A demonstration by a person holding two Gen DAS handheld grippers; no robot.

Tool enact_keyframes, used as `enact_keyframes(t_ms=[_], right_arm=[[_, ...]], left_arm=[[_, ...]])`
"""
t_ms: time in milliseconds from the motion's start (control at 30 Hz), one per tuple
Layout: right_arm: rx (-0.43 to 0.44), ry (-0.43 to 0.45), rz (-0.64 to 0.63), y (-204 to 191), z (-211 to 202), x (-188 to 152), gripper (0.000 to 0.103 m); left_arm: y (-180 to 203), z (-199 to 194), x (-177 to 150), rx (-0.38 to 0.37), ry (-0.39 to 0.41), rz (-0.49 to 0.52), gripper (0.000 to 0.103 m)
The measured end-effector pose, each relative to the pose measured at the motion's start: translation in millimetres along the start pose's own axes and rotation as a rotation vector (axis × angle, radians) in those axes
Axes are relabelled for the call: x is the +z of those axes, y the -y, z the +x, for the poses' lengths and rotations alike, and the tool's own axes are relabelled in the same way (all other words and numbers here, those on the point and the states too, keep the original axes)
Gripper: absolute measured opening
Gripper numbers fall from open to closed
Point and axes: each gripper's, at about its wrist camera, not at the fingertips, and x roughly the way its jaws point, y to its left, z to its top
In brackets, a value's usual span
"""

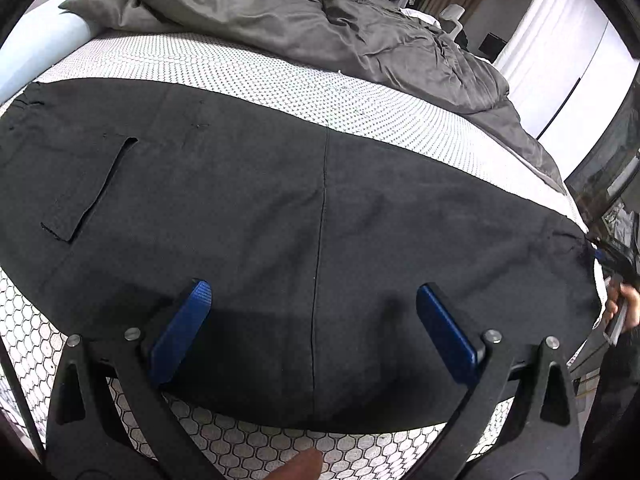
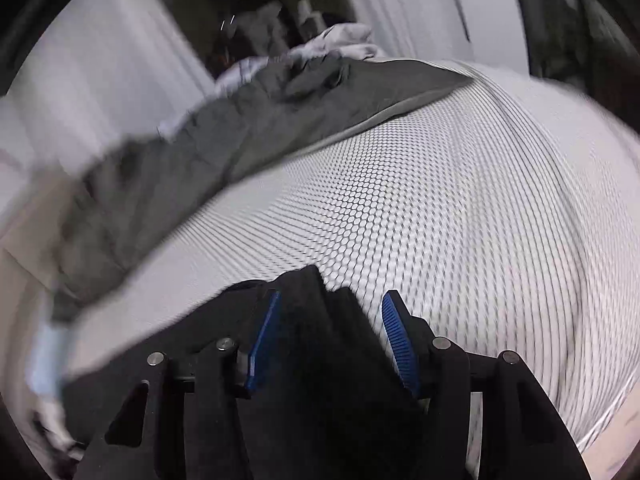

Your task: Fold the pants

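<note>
The left gripper (image 1: 316, 320) is hovering over the near edge of the pants (image 1: 280, 208) with its blue pads spread wide apart, nothing between them but flat cloth below. The right gripper (image 2: 330, 340) is standing about half apart, with a bunch of black cloth between its pads; the left pad is lying against the cloth, the right one is showing a gap, so I cannot tell whether it is truly gripping.

The pants are lying spread flat across the patterned mattress (image 1: 248, 68), a seam running down the middle and a pocket flap off to the left. A rumpled grey blanket (image 1: 304, 12) is sitting behind them, well apart.

What could go wrong: if the right gripper is only loosely on that bunch, the cloth may be slipping out as the hand moves, and the fold would land crooked. The left gripper, so wide, may be catching one layer only.

The left view is showing the whole garment sharply, plus a hand (image 1: 624, 304) at the far right edge. The right view is blurred, showing the bunched cloth close up and bare mattress beyond, not the garment's layout.
</note>
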Motion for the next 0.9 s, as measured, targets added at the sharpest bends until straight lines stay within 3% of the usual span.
enact_keyframes(t_ms=[67, 133, 233, 300, 467, 500, 567, 600, 633, 800, 900], right_arm=[[0.018, -0.036, -0.054, -9, 9, 1, 0.037], [-0.032, -0.022, -0.134, -20, 11, 0, 0.008], [-0.021, 0.068, -0.136, -20, 2, 7, 0.004], [-0.05, 0.059, -0.111, -11, 9, 13, 0.004], [-0.19, -0.06, -0.154, -6, 44, 8, 0.008], [-0.175, -0.047, -0.128, -5, 38, 8, 0.012], [-0.147, 0.034, -0.088, -2, 8, 3, 0.03], [-0.133, 0.082, -0.092, -3, -7, -1, 0.045], [-0.113, 0.129, -0.107, -5, -23, -7, 0.05], [-0.022, 0.138, -0.233, -36, -66, -51, 0.051], [0.089, 0.078, -0.327, -84, -65, -84, 0.053]], left_arm=[[3, 5, 4, 0.01, -0.004, 0.016, 0.102], [4, 7, 4, 0.021, -0.009, 0.029, 0.102], [5, 7, 4, 0.029, -0.006, 0.037, 0.102], [4, 8, 4, 0.025, -0.009, 0.033, 0.102], [3, 8, 10, 0.024, -0.002, -0.007, 0.102], [3, 5, 10, 0.025, 0.004, -0.015, 0.102], [8, -2, 8, 0.043, 0.028, 0.0, 0.102], [15, -7, 6, 0.049, 0.048, 0.029, 0.102], [23, -11, 4, 0.043, 0.067, 0.066, 0.102], [74, -13, -4, -0.087, 0.053, 0.198, 0.102], [104, 5, -6, -0.132, -0.002, 0.23, 0.102]])
